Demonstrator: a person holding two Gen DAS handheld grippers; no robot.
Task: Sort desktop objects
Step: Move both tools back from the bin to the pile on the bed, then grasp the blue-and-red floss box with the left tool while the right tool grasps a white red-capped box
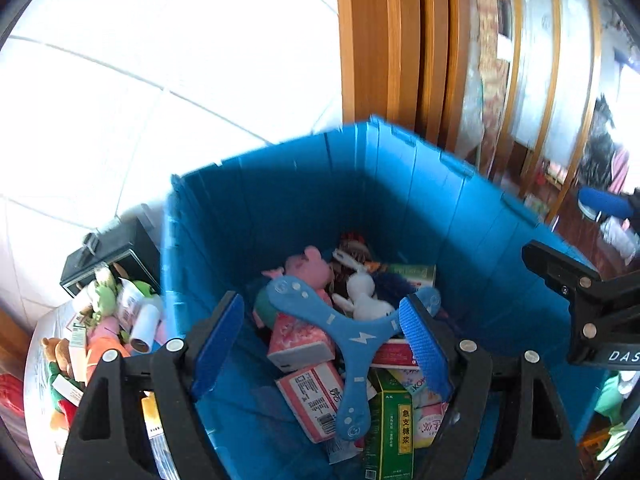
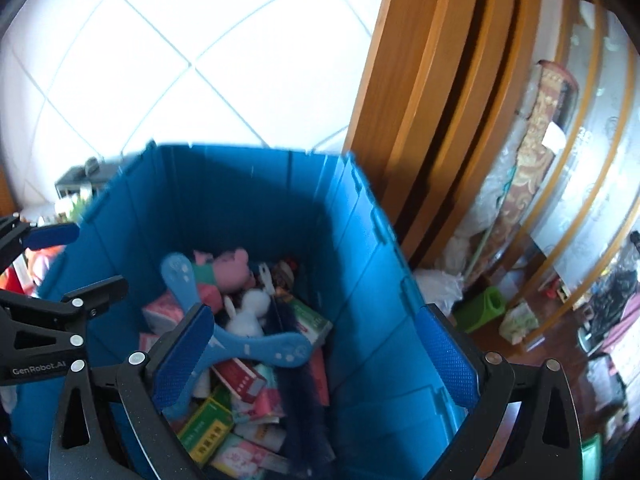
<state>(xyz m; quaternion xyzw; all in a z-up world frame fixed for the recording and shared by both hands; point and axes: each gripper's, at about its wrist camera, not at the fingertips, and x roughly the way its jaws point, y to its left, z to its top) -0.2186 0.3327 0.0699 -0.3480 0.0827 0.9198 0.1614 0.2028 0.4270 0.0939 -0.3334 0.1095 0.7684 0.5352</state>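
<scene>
Left wrist view, far left: round table top [image 1: 44, 344] crowded with plush toys, small boxes and a white lint-roller-like cylinder [image 1: 145, 326]; a black box [image 1: 116, 256] stands behind them against the white tiled wall [image 1: 160, 60]. Just right of that, the blue folding crate [image 1: 280, 200], walls upright and top open, takes up the middle of both views.

Inside the crate: pink pig plush [image 1: 310, 266] and white rabbit plush [image 1: 364, 294] toward the far side; pink tissue packs and medicine boxes, one green box [image 1: 390, 424] nearest the camera. A blue three-armed boomerang [image 1: 348, 336] lies on top of the heap.

Right of the crate: wooden door frame [image 2: 432, 112]; on the floor beyond, a green block [image 2: 482, 312] and crumpled white bags.

Left gripper [image 1: 324, 344]: jaws spread wide above the crate, holding nothing; its right pad overlaps one boomerang arm in view, contact cannot be told.

Right gripper [image 2: 316, 364]: jaws also wide apart, empty, straddling the crate's right wall, its left pad over the crate's inside.
</scene>
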